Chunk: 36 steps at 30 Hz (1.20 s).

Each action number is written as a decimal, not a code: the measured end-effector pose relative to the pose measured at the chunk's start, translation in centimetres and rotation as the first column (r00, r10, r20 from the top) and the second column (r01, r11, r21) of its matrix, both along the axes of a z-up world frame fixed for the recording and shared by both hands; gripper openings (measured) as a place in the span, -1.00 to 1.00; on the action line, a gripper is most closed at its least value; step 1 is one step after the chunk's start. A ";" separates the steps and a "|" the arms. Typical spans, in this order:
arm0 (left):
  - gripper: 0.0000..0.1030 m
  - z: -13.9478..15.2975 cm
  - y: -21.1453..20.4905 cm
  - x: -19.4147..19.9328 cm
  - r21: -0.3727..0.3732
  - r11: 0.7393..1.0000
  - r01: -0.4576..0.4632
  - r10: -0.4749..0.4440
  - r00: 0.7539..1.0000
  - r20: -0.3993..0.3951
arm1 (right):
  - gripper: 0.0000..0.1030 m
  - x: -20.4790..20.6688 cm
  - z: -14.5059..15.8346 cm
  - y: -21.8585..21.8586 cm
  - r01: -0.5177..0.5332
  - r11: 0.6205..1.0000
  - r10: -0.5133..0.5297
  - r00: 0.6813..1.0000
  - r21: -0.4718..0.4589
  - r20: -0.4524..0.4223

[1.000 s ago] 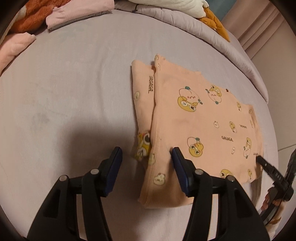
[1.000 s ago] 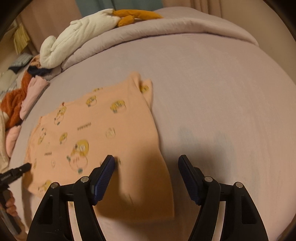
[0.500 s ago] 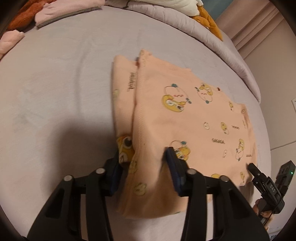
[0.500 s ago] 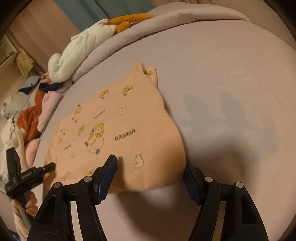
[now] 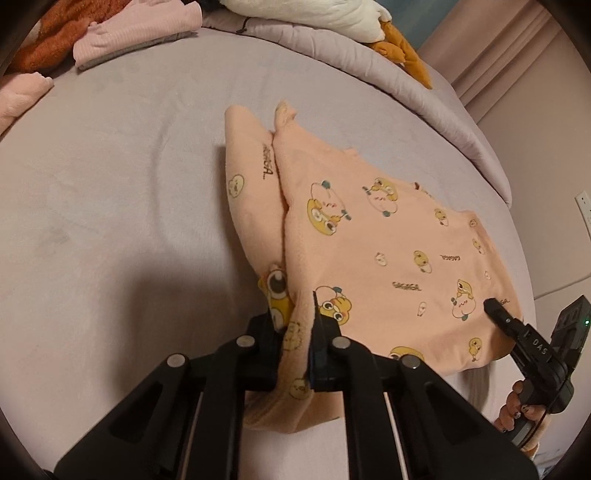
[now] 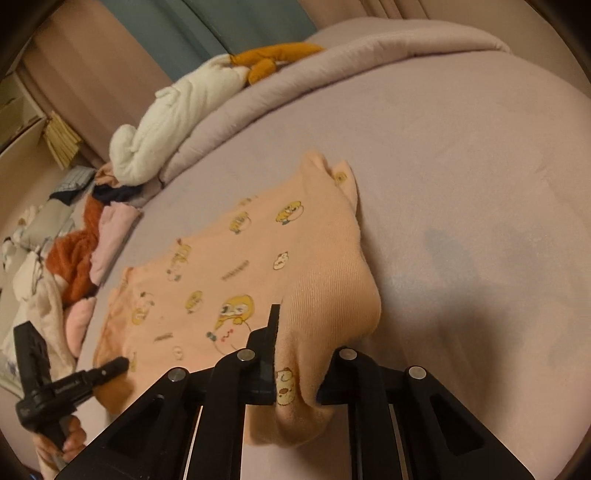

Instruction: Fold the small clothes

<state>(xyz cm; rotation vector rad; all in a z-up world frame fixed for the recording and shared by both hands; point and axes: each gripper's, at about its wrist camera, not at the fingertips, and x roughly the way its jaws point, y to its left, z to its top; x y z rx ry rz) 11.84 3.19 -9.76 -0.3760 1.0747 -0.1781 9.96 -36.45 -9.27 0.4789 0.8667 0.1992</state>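
A peach garment (image 5: 388, 240) printed with yellow cartoon figures lies folded on the lilac bed sheet (image 5: 110, 184). My left gripper (image 5: 295, 325) is closing its jaws on the garment's near left corner, and its pads pinch the bunched cloth. In the right wrist view the same garment (image 6: 229, 266) spreads to the left. There my right gripper (image 6: 299, 354) is closing on the near right corner, with a fold of cloth squeezed between its pads. Each gripper's tip also shows in the other's view: the right gripper (image 5: 493, 306) and the left gripper (image 6: 118, 363), each held by a hand.
A rolled lilac quilt (image 5: 406, 85) runs along the far side, with a white and orange plush toy (image 6: 177, 122) on it. Pink folded clothes (image 5: 129, 33) and a rust fluffy garment (image 6: 74, 266) are piled at the far left. The bed's edge drops off on the right in the left wrist view.
Both grippers, open around the garment's near edge a second ago, have closed onto its two near corners. The cloth at both corners now bunches up and lifts slightly.
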 end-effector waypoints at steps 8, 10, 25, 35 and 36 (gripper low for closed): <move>-0.81 0.6 -0.5 -4.5 -0.007 0.999 0.049 -0.049 0.999 -0.015 | -0.72 -3.0 2.0 -0.4 0.006 0.998 -0.004 1.000 -0.062 0.030; -0.81 0.6 -0.5 -5.4 -0.007 0.999 0.051 -0.051 0.998 -0.022 | -0.72 -3.5 2.1 -0.4 0.007 0.998 -0.005 1.000 -0.066 0.026; -0.69 0.3 -1.0 -6.7 0.061 0.996 0.068 -0.066 0.997 -0.043 | -0.72 -4.7 1.8 0.4 0.029 0.986 -0.030 1.000 -0.165 -0.003; -0.66 1.5 0.5 -8.2 0.073 0.996 0.059 -0.058 0.998 -0.011 | -0.72 -4.7 4.4 2.3 0.010 0.973 0.009 0.997 -0.232 0.079; -0.66 1.6 0.6 -8.2 0.077 0.996 0.053 -0.053 0.999 -0.005 | -0.72 -4.7 4.7 2.6 0.004 0.971 0.017 0.996 -0.237 0.089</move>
